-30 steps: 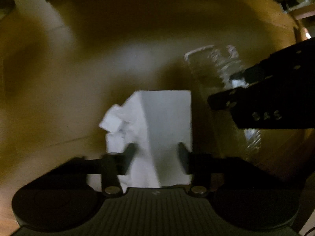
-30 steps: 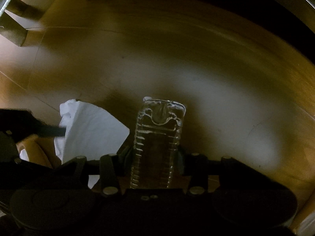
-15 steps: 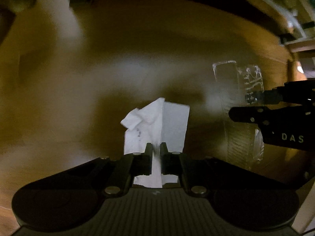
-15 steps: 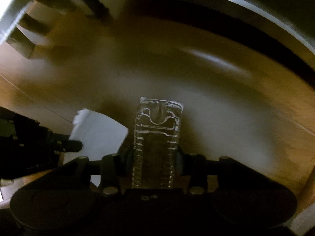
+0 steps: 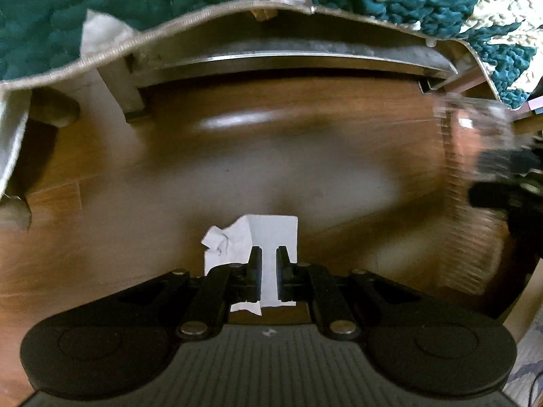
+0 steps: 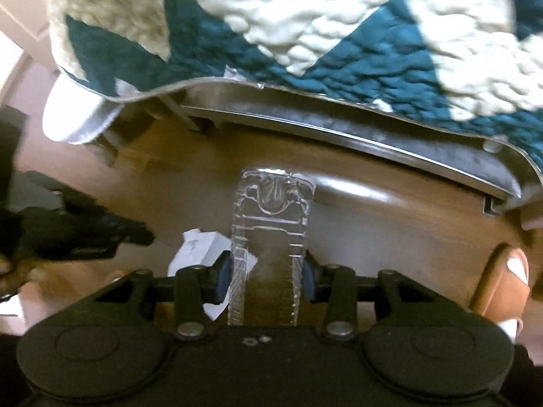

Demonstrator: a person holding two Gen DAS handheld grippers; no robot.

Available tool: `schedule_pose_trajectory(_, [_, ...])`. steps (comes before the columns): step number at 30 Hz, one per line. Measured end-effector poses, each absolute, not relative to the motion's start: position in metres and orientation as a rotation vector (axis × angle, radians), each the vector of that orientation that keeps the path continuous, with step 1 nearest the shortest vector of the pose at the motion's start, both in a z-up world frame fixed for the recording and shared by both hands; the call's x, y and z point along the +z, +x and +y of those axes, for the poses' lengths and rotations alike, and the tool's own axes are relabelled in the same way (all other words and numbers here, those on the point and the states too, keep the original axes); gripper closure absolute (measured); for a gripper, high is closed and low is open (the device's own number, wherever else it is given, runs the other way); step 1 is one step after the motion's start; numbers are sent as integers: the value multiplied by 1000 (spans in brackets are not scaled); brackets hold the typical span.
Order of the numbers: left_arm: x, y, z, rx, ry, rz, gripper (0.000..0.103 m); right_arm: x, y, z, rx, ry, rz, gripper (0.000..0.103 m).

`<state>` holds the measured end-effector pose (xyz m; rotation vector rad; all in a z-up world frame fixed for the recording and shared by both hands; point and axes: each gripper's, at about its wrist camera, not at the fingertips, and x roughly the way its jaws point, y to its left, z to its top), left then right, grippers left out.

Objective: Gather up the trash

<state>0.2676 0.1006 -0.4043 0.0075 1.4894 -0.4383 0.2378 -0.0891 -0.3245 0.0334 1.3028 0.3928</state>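
Observation:
My left gripper (image 5: 269, 260) is shut on a crumpled white paper (image 5: 271, 234) and holds it above the wooden floor (image 5: 237, 176). My right gripper (image 6: 268, 271) is shut on a clear plastic bottle (image 6: 271, 217), which points forward, base away from me. The bottle shows blurred at the right of the left wrist view (image 5: 471, 183), with the right gripper (image 5: 509, 190) beside it. The paper (image 6: 200, 247) and the left gripper (image 6: 85, 234) show at the left of the right wrist view.
A bed with a teal and cream quilt (image 6: 339, 34) hangs over a metal frame rail (image 6: 373, 135) ahead. A bed leg (image 5: 122, 91) stands at the left. A brown shoe (image 6: 502, 281) lies on the floor at the right.
Both grippers have pulled back from under the bed into the light, each with its item. The left gripper closed on the paper a second ago.

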Motion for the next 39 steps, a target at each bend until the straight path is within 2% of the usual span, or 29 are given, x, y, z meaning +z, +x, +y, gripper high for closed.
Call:
schedule_pose_trajectory(3, [-420, 268, 96, -415, -30, 1532, 89, -315, 227, -99, 411, 56, 1295, 62])
schedule_pose_trajectory(4, [-429, 267, 93, -415, -34, 1548, 81, -314, 224, -102, 415, 70, 1301, 62])
schedule_pose_trajectory(6, [-447, 266, 88, -408, -24, 1579, 52, -321, 222, -104, 418, 88, 1325, 62])
schedule_pose_trajectory(7, [-455, 266, 86, -396, -15, 1587, 29, -323, 224, -103, 424, 96, 1336, 62])
schedule_pose_trajectory(8, [-463, 266, 84, -380, -5, 1587, 24, -326, 226, -101, 431, 103, 1342, 62])
schedule_pose_trajectory(18, [-552, 276, 67, -214, 58, 1658, 24, -349, 242, -100, 456, 173, 1384, 62])
schedule_pose_trajectory(22, [-566, 274, 65, -212, 71, 1674, 27, -356, 243, -102, 442, 189, 1413, 62])
schedule_pose_trajectory(24, [-571, 273, 65, -220, 78, 1683, 40, -357, 243, -102, 445, 199, 1420, 62])
schedule_pose_trajectory(28, [-570, 271, 64, -216, 92, 1669, 41, -355, 243, -100, 456, 197, 1411, 62])
schedule_pose_trajectory(31, [-569, 268, 65, -192, 130, 1656, 60, -355, 242, -103, 452, 196, 1409, 62])
schedule_pose_trajectory(32, [-567, 266, 66, -191, 139, 1651, 71, -355, 242, -104, 449, 194, 1409, 62])
schedule_pose_trajectory(33, [-567, 267, 65, -190, 137, 1649, 78, -355, 242, -105, 446, 191, 1407, 62])
schedule_pose_trajectory(34, [-567, 268, 67, -196, 120, 1656, 95, -355, 242, -104, 441, 188, 1404, 62])
schedule_pose_trajectory(35, [-568, 270, 69, -208, 95, 1673, 98, -355, 242, -104, 437, 183, 1402, 62])
schedule_pose_trajectory(39, [-552, 274, 70, -251, 114, 1644, 99, -356, 241, -106, 423, 166, 1389, 62])
